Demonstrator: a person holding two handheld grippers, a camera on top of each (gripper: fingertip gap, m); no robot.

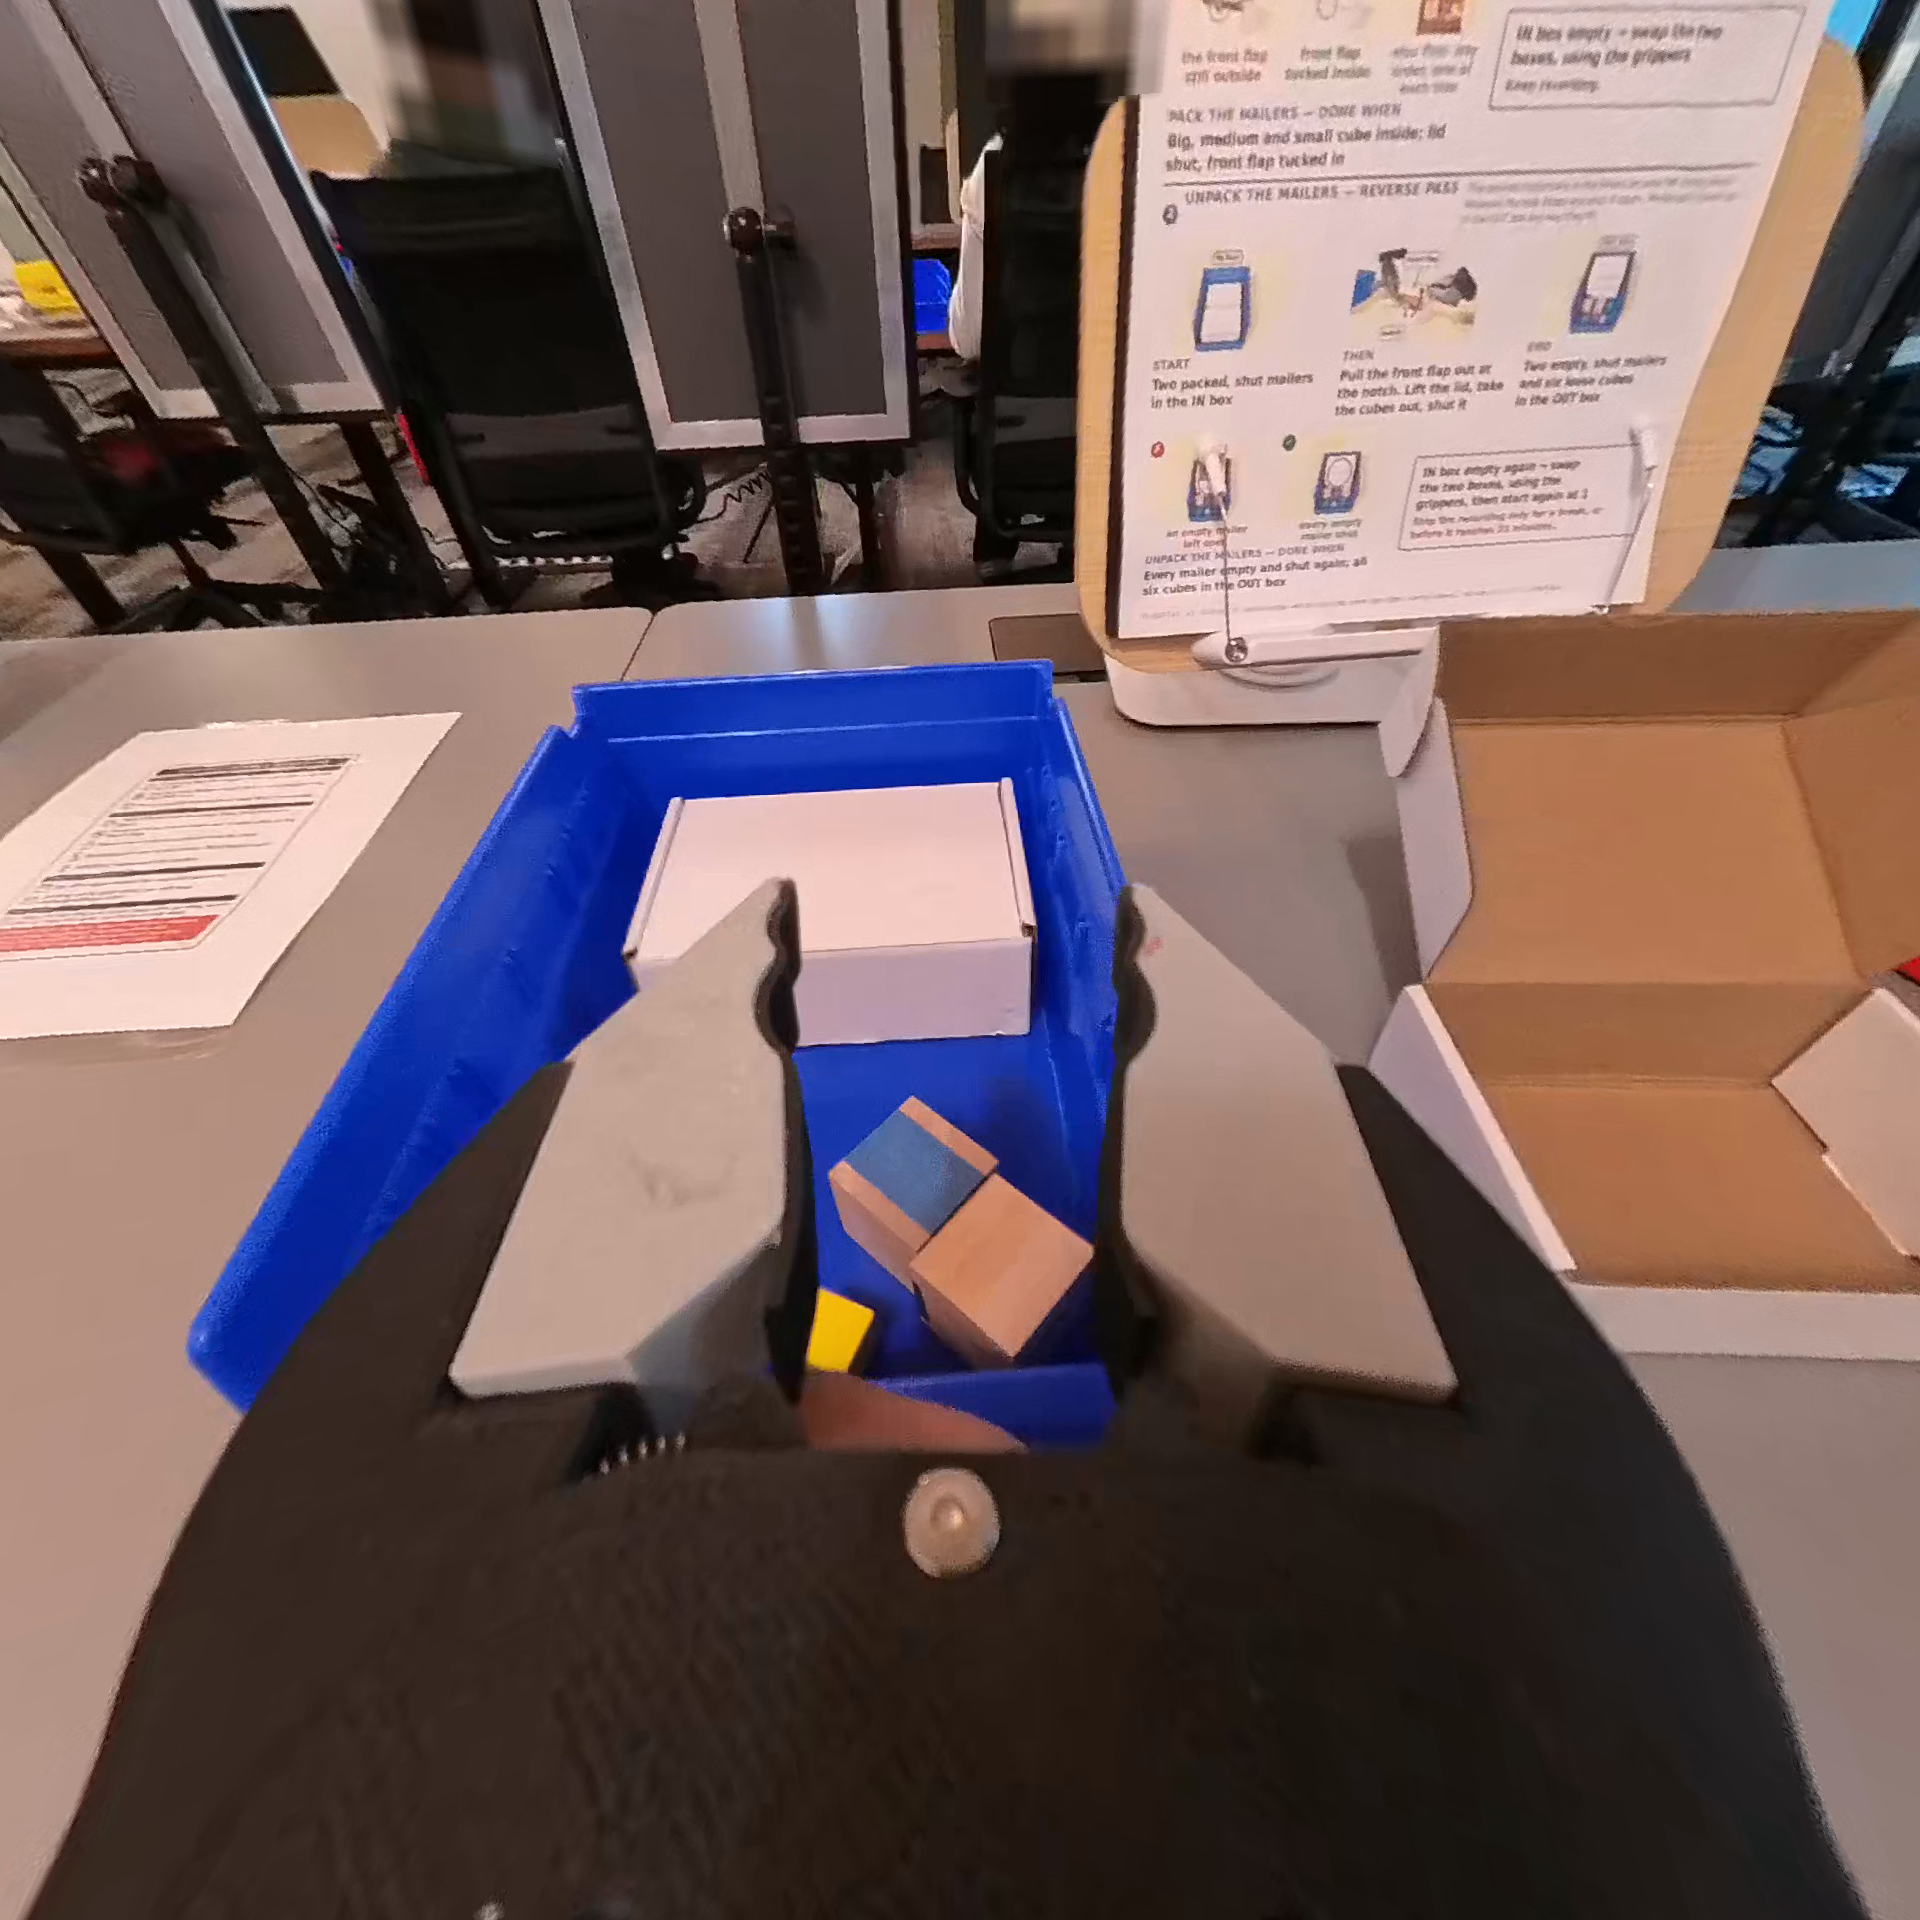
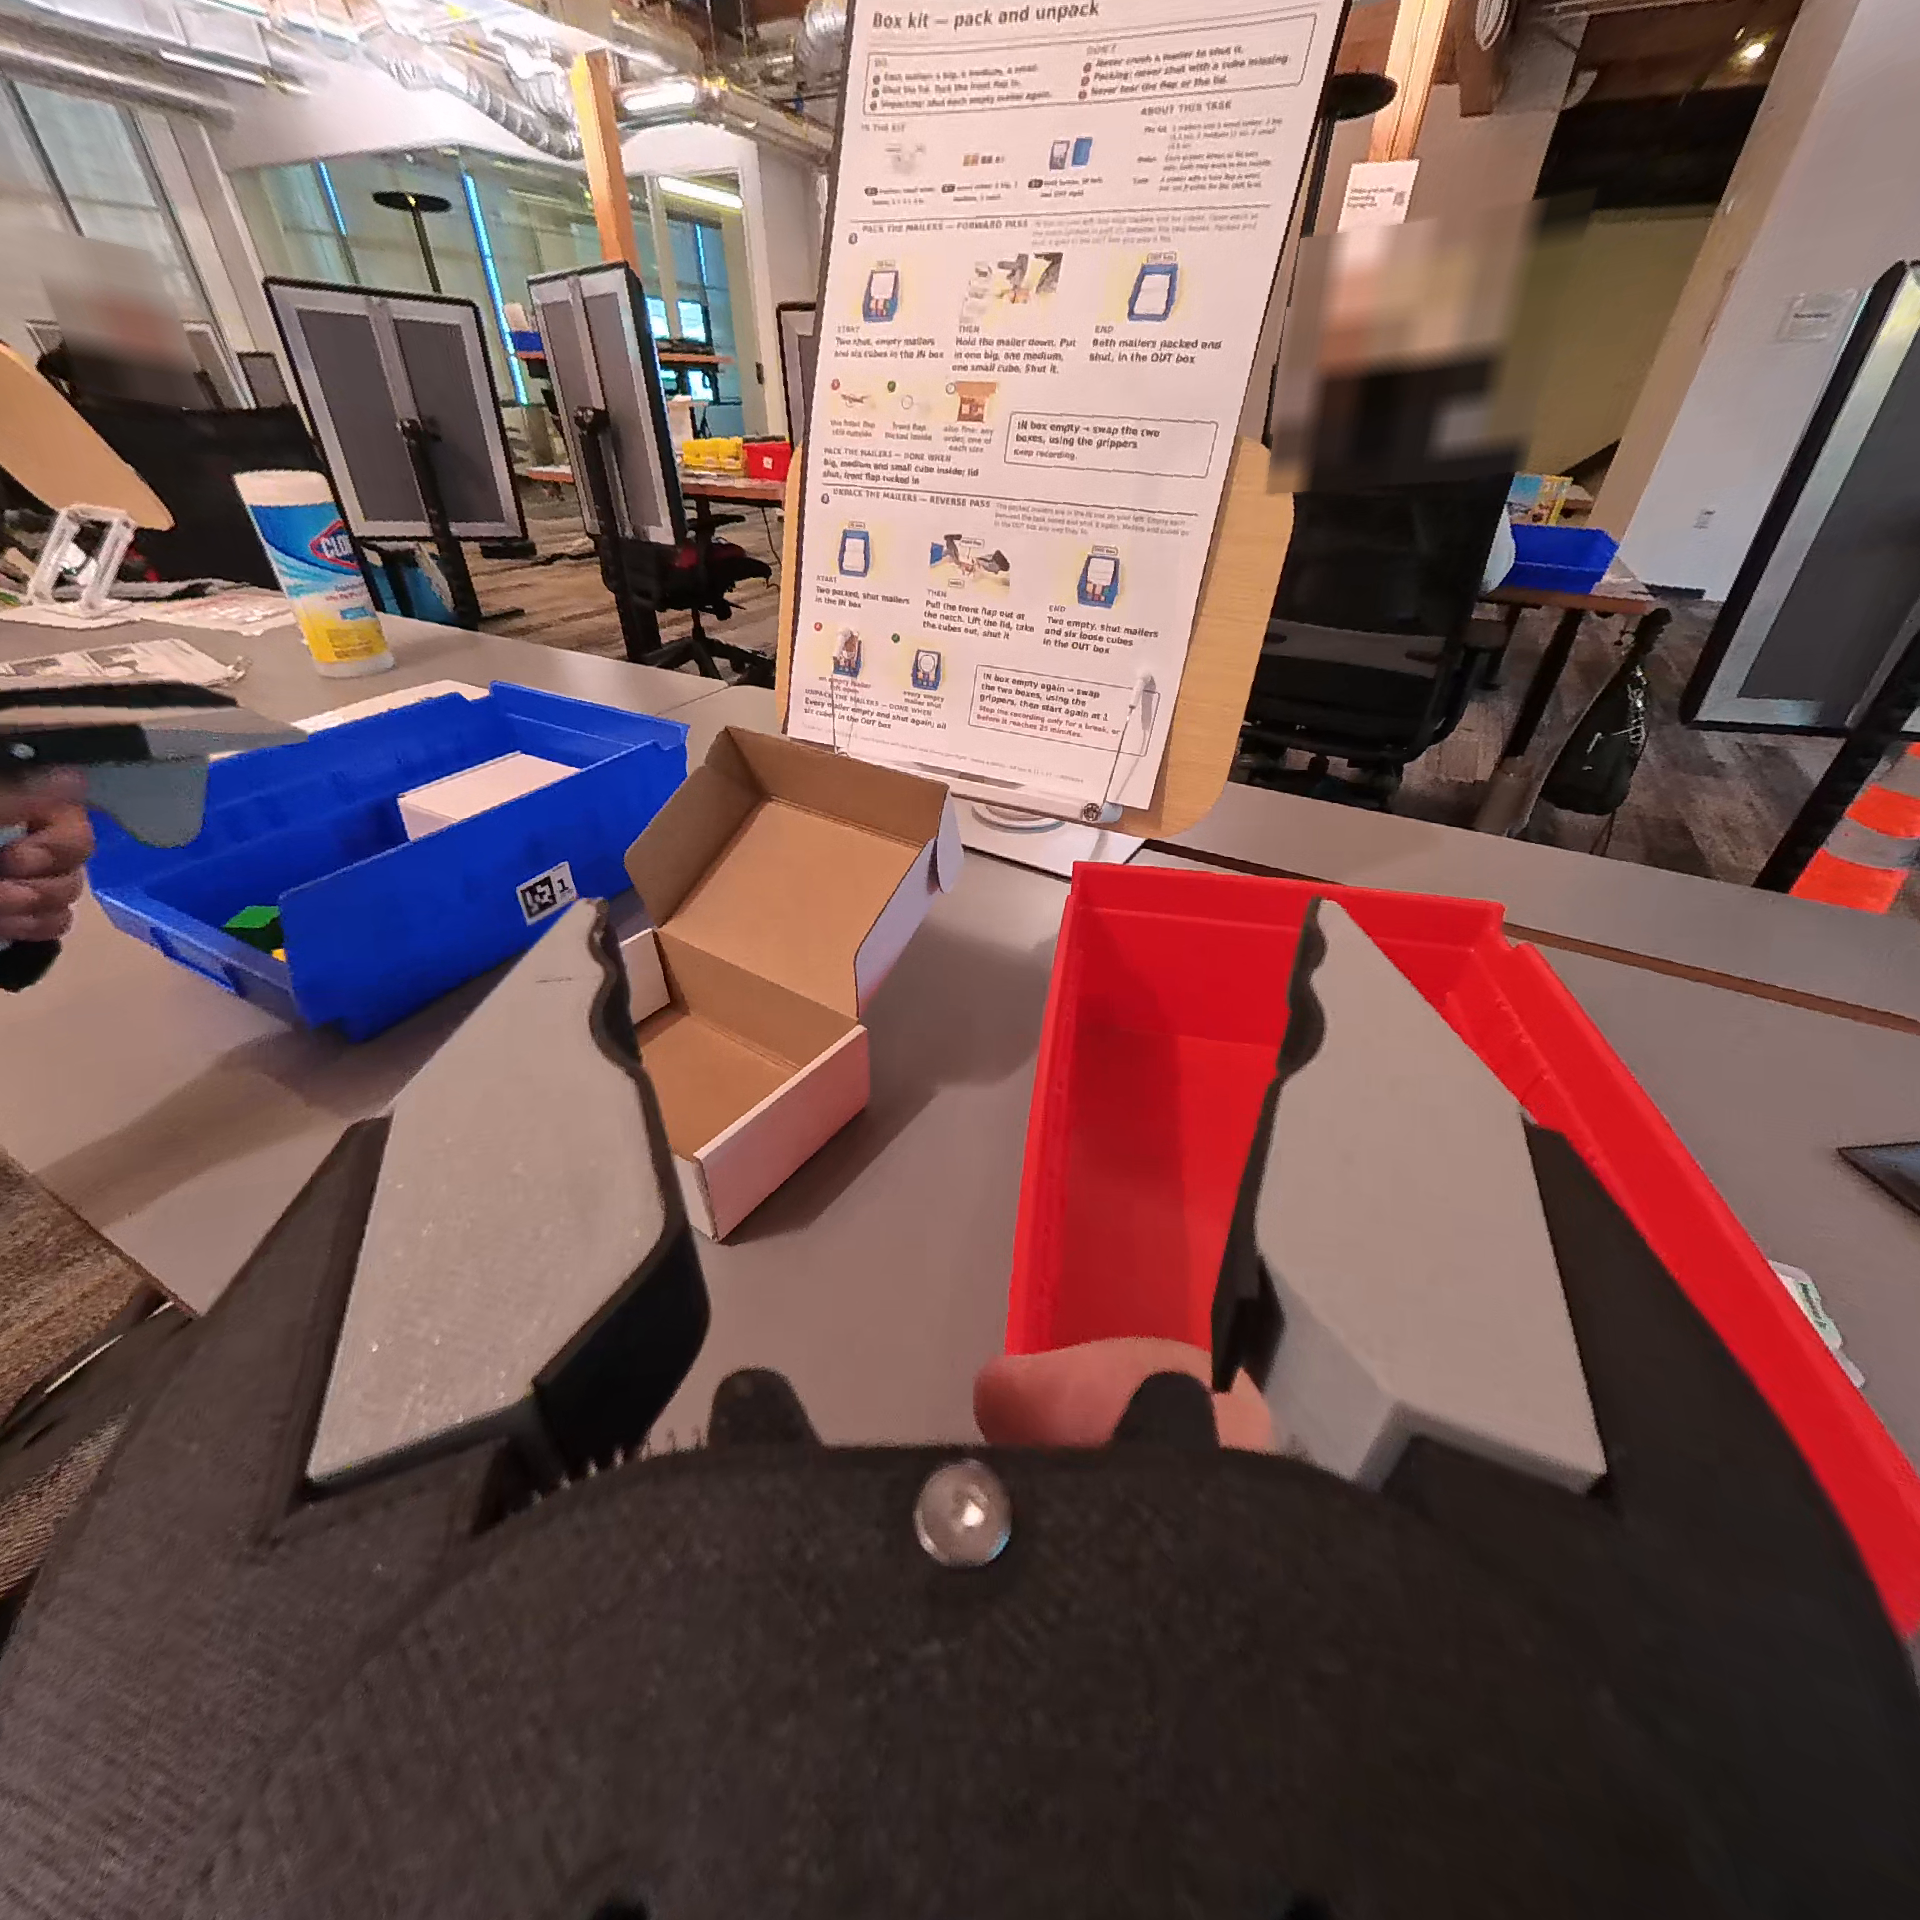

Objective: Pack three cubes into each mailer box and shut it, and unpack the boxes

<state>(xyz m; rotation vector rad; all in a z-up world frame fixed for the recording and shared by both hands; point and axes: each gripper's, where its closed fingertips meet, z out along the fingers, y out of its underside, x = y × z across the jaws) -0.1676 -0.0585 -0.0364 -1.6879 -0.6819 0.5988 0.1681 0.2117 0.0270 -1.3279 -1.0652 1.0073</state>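
My left gripper (image 1: 954, 925) is open and empty above the blue bin (image 1: 436, 1060). In the bin lie a shut white mailer box (image 1: 862, 894) at the far end and loose wooden cubes nearer me: one with a blue face (image 1: 914, 1174), a plain one (image 1: 1003, 1283) and a yellow one (image 1: 836, 1335). An open, empty mailer box (image 2: 769, 997) stands on the table between the blue bin (image 2: 416, 925) and the red bin (image 2: 1143, 1122); it also shows in the left wrist view (image 1: 1662, 935). My right gripper (image 2: 961, 935) is open and empty, held above the table between them.
An instruction sheet on a stand (image 2: 1039, 416) rises behind the bins. A printed sheet (image 1: 177, 862) lies left of the blue bin. A wipes canister (image 2: 322, 571) stands at the far left. A dark flat object (image 2: 1886, 1174) lies at the right edge. Chairs and partitions stand beyond the table.
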